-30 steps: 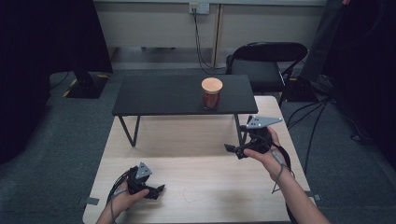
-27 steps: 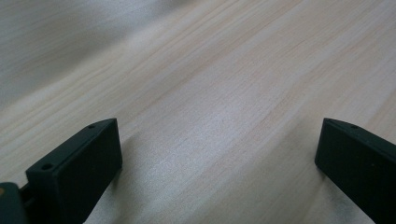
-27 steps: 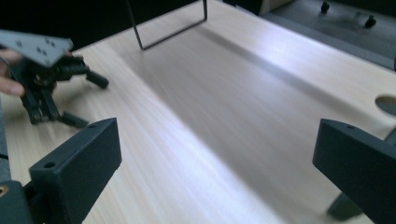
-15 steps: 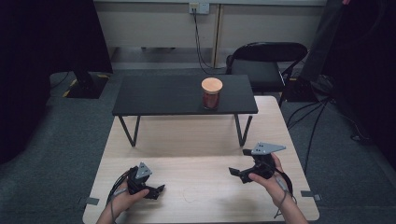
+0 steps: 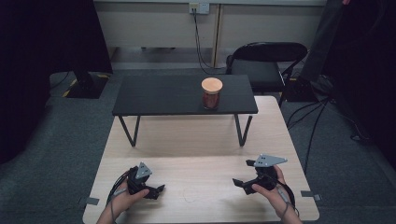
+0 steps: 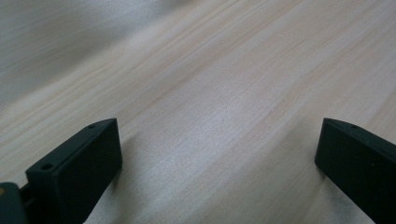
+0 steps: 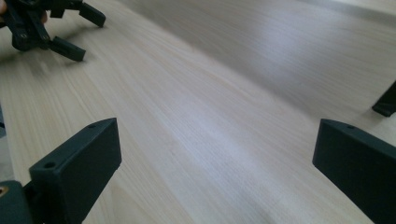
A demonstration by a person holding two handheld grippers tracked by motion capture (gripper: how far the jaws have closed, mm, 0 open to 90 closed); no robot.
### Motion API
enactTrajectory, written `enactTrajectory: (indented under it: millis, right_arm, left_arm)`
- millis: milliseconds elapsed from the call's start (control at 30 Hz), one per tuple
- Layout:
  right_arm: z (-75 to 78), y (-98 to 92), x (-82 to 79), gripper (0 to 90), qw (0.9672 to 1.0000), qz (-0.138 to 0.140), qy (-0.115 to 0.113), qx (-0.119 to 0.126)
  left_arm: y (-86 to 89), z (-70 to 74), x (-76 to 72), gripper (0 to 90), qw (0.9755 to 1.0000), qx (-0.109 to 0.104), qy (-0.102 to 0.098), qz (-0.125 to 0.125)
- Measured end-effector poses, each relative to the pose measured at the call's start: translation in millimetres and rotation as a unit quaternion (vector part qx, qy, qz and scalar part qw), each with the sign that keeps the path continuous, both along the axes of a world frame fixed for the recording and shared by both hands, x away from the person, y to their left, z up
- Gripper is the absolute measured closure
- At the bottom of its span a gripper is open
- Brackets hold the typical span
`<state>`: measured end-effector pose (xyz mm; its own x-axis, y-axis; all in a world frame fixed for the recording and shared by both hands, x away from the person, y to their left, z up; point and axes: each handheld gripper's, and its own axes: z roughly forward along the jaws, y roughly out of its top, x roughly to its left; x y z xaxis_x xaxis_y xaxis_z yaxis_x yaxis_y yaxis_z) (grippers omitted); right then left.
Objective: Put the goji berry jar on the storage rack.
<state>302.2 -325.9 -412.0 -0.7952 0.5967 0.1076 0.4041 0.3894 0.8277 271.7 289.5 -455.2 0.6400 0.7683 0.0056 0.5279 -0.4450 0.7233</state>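
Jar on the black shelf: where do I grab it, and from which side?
Grip the jar around its dark body, below the wider tan lid, probably coming level from the near side. It stands upright near the black shelf front edge, and the overhanging lid should stop slipping. The open right gripper is nearer.

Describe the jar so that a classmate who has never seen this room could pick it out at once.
Find the low black table standing on the far half of the pale wooden table. Toward its right end stands the jar: reddish-brown body, round tan lid, alone on that dark top.
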Motion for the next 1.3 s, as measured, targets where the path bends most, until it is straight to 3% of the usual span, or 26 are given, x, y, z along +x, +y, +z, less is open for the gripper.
enactTrajectory:
  millis: [533, 800, 1233, 1300]
  right_arm:
    - [-27.8, -1.5, -2.0, 0.2, 0.9996, 0.005, 0.019, -0.022]
    - [-28.8, -0.4, -3.0, 0.3, 0.9993, 0.014, 0.017, -0.029]
    - [-29.5, 0.0, -3.0, 0.4, 0.9971, 0.024, 0.021, -0.069]
    - [-31.6, -1.3, -2.6, 0.4, 0.9973, 0.02, 0.024, -0.066]
  left_arm:
    - [0.1, 0.4, 0.2, 0.0, 1.0, 0.001, 0.0, -0.001]
    - [0.0, 0.2, -0.1, 0.0, 1.0, 0.001, 0.0, 0.0]
    - [-0.5, -0.5, -1.9, 0.0, 1.0, -0.002, 0.0, 0.004]
    - [-0.5, -0.5, -1.9, 0.0, 1.0, -0.002, 0.0, 0.005]
